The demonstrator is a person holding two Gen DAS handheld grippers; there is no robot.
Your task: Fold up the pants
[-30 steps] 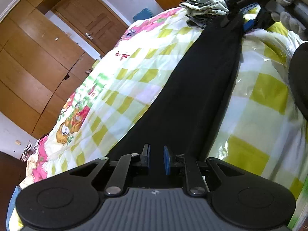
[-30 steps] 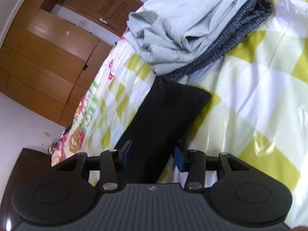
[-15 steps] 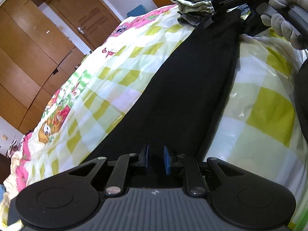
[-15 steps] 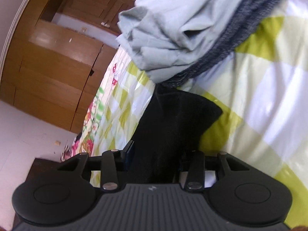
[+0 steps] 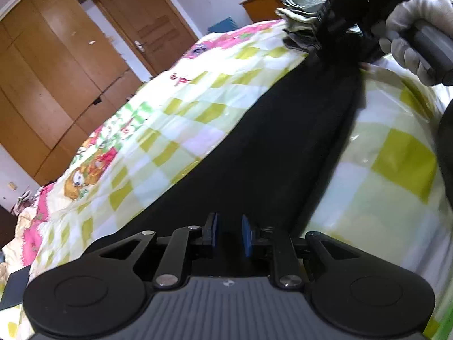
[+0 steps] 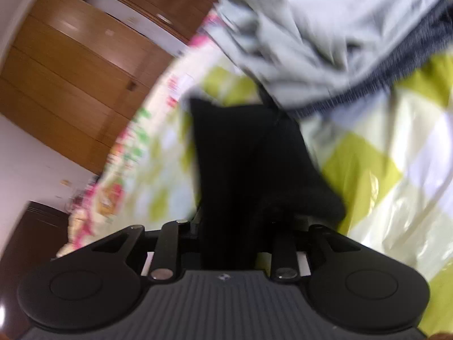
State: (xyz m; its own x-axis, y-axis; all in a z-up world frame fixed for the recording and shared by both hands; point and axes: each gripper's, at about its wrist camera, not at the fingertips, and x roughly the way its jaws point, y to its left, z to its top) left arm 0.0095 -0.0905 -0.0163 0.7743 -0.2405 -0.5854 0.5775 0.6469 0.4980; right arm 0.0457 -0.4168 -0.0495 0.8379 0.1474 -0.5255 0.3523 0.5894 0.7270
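Observation:
Black pants lie stretched lengthwise across a yellow-checked bedspread. My left gripper sits at their near end, and its blue pads pinch black fabric with a narrow gap. At the far end a gloved hand holds my right gripper over the other end. In the right wrist view that end of the pants bunches up between the jaws of my right gripper, which are closing on it. The cloth hides both pads.
A pile of folded grey and dark blue clothes lies just beyond the end of the pants. Wooden wardrobes and a door stand past the bed's far side. A wooden desk is behind the pile.
My right gripper slid forward over the end of the pants and its jaws narrowed onto the fabric, which now bunches up. The left gripper kept its grip and rolled slightly.

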